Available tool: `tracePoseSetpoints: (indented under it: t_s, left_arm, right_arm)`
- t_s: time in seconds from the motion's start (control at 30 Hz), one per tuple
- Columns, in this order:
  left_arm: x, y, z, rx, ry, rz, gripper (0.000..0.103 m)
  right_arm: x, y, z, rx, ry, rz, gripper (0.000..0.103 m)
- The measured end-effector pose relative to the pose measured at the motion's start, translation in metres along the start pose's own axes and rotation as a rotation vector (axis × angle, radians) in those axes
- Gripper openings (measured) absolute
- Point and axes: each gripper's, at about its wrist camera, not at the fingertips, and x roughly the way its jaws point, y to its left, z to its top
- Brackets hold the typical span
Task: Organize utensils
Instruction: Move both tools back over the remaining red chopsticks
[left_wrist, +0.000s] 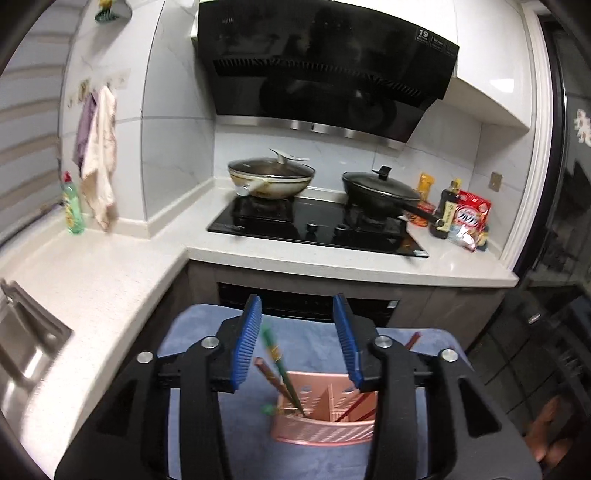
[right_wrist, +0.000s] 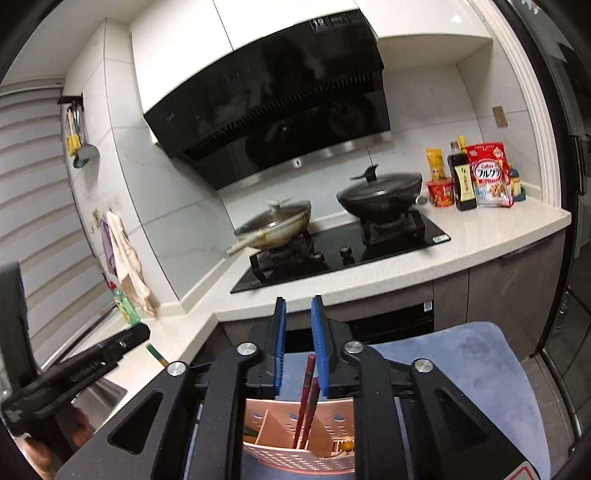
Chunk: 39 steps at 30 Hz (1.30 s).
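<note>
Looking past our left claw (left_wrist: 300, 343), parted and gripping nothing, we see blurred green chopsticks (left_wrist: 282, 373) leaning in the pink holder (left_wrist: 321, 428) below. Our right claw (right_wrist: 298, 345) stands narrowly apart around red chopsticks (right_wrist: 308, 391); contact is unclear, and the holder's base is cut off.

Both wrist cameras look forward and slightly down from close above the pink utensil holder (left_wrist: 325, 417) toward the stove (right_wrist: 340, 254), sharing holder, blue mat (left_wrist: 207, 369) and counter.

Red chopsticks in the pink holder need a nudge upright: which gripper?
Right. The red chopsticks stand between the open jaws of the right gripper; the left gripper is open around the green chopsticks at the other end of the holder.
</note>
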Motion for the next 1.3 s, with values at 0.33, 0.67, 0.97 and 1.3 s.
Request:
tracePoseSetpoints:
  t_s: [0.33, 0.67, 0.97, 1.3]
  left_arm:
    - [-0.060, -0.001, -0.059, 0.087, 0.072, 0.078, 0.063]
    - [-0.099, 0.016, -0.187, 0.085, 0.237, 0.080, 0.063]
    - [-0.110, 0.028, -0.269, 0.040, 0.352, 0.087, 0.063]
    - [-0.121, 0.034, -0.316, 0.040, 0.412, 0.082, 0.063]
  right_arm:
    - [-0.091, 0.021, -0.049, -0.121, 0.089, 0.018, 0.047]
    - [-0.153, 0.016, -0.189, -0.241, 0.291, -0.093, 0.047]
    - [-0.173, 0.013, -0.286, -0.248, 0.457, -0.130, 0.046]
    - [-0.180, 0.016, -0.332, -0.212, 0.539, -0.109, 0.043]
